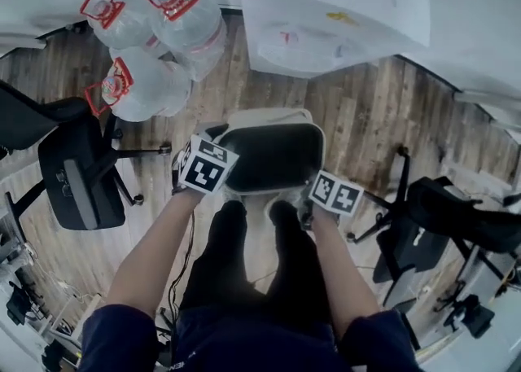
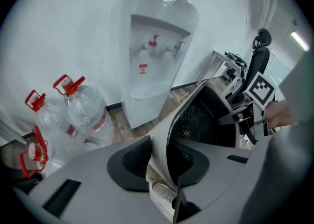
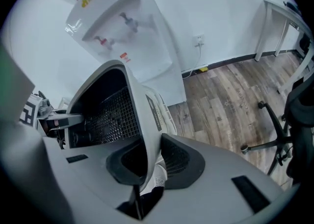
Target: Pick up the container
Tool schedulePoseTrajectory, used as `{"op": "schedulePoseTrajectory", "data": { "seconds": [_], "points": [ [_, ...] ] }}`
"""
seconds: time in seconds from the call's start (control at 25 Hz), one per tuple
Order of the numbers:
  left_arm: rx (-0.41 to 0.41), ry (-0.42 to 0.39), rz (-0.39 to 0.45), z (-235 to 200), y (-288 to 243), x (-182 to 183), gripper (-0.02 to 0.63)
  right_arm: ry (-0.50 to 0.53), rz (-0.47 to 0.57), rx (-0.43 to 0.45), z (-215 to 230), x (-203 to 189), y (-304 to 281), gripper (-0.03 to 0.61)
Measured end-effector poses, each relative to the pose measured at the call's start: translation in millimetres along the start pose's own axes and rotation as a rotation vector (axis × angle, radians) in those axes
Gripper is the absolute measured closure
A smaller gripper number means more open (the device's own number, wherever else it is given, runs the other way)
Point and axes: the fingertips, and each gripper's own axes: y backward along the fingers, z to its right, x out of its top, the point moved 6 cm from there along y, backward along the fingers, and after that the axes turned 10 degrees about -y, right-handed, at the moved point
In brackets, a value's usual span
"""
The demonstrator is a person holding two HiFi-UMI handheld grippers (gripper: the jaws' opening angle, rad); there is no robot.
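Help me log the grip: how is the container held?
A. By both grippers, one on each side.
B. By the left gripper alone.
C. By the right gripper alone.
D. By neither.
A: the left gripper and the right gripper each clamp a wall of the container.

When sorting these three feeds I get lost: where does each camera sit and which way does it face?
Head view: on the person's head, facing steeply down at the container; forearms and legs show.
Left gripper view: on the left gripper, looking along its jaws, clamped on the container's wall, toward the water dispenser.
Right gripper view: on the right gripper, jaws clamped on the opposite wall, facing the dispenser too.
Shared: all three show container and dispenser; each gripper view catches the other gripper's marker cube.
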Motion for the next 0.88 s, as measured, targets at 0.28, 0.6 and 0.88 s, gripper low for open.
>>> {"op": "schedulePoseTrajectory", "data": {
  "seconds": [0.28,0.6,0.88],
  "points": [
    [0.05,0.014,0.048,23,102,25,0.517,0.041,0.025,0.032,-37,-7,92,0.503],
    [0.086,0.037,0.11,57,196,41,0.514,0.107,0.078,0.058,-65,-8,185,0.502],
    [0.123,-0.007,0.136,72,250,53,0.517,0.124,0.112,0.087,-83,-18,234,0.495]
  ]
}}
